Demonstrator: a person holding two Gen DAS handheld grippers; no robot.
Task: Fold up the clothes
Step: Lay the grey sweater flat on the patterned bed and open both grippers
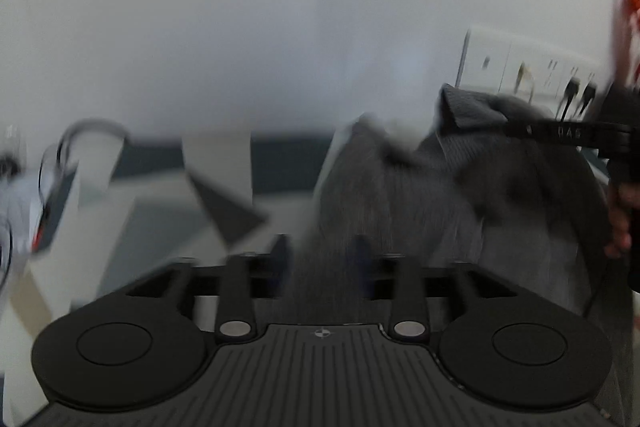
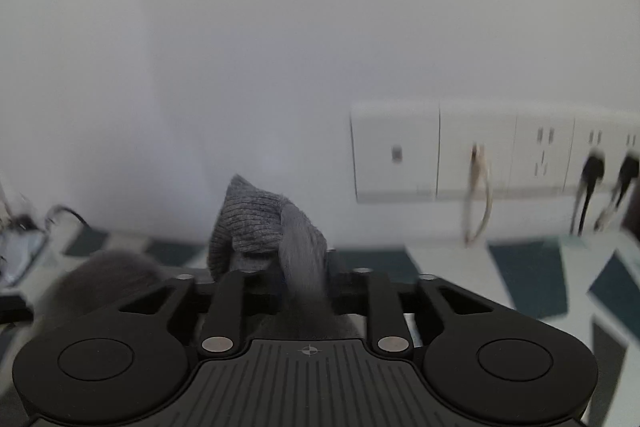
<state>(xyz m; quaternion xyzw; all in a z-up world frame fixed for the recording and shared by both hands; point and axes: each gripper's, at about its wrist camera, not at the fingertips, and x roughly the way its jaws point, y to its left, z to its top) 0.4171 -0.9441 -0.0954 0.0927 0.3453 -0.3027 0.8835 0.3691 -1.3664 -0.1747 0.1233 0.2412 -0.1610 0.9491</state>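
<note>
Grey knitwear fills both views: we have a sweater (image 1: pixel 400 195) pinched in each gripper, lifted off the patterned tablecloth (image 1: pixel 140 203). Our left gripper (image 1: pixel 322 247) is clamped on a blurred fold running toward 12 o'clock. Our right gripper (image 2: pixel 294 267) grips a ribbed edge (image 2: pixel 256 223) that stands up in a peak (sharp there, smeared elsewhere). At 3 o'clock, wall sockets (image 2: pixel 480 155) carry black plugs (image 2: pixel 592 167).

The garment (image 2: pixel 256 219) is a grey ribbed knit, the table (image 2: pixel 520 267) carries a white and dark teal geometric pattern, the wall (image 2: pixel 280 27) is plain pale grey (its socket panel (image 2: pixel 476 155) white), and both tools are black.
</note>
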